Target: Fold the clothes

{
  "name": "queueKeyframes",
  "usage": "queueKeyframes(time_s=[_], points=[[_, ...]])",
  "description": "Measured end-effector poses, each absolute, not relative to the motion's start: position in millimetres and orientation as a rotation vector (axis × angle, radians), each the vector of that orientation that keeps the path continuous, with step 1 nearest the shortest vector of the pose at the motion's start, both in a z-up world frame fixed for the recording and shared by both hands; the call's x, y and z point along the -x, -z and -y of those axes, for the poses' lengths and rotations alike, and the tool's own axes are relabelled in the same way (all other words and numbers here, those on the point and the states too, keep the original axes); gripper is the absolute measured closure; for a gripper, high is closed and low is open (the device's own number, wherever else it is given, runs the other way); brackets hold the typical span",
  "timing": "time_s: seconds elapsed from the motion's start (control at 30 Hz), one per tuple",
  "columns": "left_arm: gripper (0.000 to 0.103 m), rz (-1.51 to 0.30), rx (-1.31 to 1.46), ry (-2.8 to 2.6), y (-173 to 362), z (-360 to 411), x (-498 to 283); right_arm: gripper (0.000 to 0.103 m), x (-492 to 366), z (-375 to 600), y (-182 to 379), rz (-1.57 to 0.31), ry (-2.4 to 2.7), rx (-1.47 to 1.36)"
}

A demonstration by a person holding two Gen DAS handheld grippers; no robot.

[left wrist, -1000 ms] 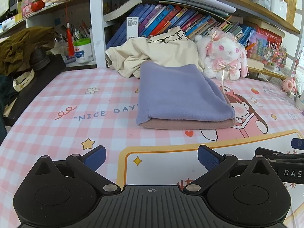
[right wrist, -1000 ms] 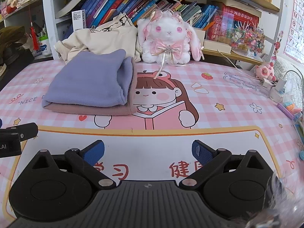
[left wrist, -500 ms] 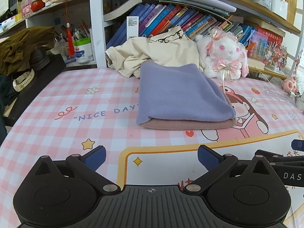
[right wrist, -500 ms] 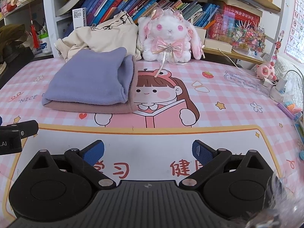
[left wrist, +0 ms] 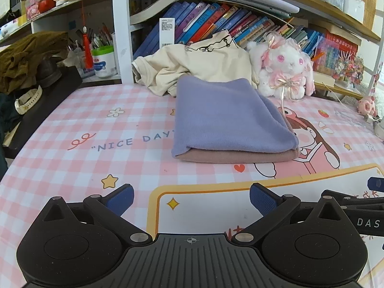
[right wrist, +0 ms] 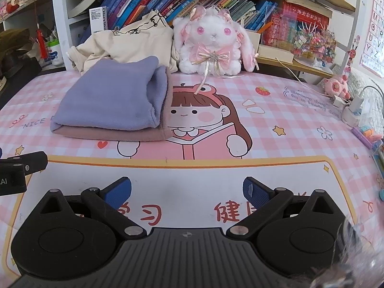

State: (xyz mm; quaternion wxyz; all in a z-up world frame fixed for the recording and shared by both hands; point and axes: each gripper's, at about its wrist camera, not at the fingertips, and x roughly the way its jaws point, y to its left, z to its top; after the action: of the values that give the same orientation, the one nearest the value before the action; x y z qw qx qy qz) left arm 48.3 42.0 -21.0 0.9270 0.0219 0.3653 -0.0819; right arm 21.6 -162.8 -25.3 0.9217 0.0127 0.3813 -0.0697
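Note:
A folded lilac garment (left wrist: 228, 117) (right wrist: 112, 103) lies on top of a folded dusty-pink one (left wrist: 237, 156) (right wrist: 112, 135) in the middle of the pink checked mat. Behind the stack a cream shirt (left wrist: 199, 64) (right wrist: 129, 45) sits crumpled against the bookshelf. My left gripper (left wrist: 190, 199) is open and empty, low over the mat well in front of the stack. My right gripper (right wrist: 187, 190) is open and empty too, hovering over the white panel with red characters, in front and right of the stack.
A white plush rabbit (left wrist: 285, 69) (right wrist: 213, 45) stands right of the cream shirt. Bookshelves (left wrist: 216, 24) line the back. Dark clothes and a black surface (left wrist: 36, 88) sit at the left edge. A charger and cables (right wrist: 352, 105) lie at the right.
Both grippers stay open and empty. The right wrist view has crept slightly closer to the stack; the left has barely shifted.

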Motion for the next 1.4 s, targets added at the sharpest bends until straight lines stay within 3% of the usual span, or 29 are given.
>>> queueKeyframes(time_s=[1.4], points=[[0.0,-0.762,-0.059,0.167,22.9,-38.0,-52.5,0.002,-26.2,166.6,26.8,-0.793,0.144,-0.032]])
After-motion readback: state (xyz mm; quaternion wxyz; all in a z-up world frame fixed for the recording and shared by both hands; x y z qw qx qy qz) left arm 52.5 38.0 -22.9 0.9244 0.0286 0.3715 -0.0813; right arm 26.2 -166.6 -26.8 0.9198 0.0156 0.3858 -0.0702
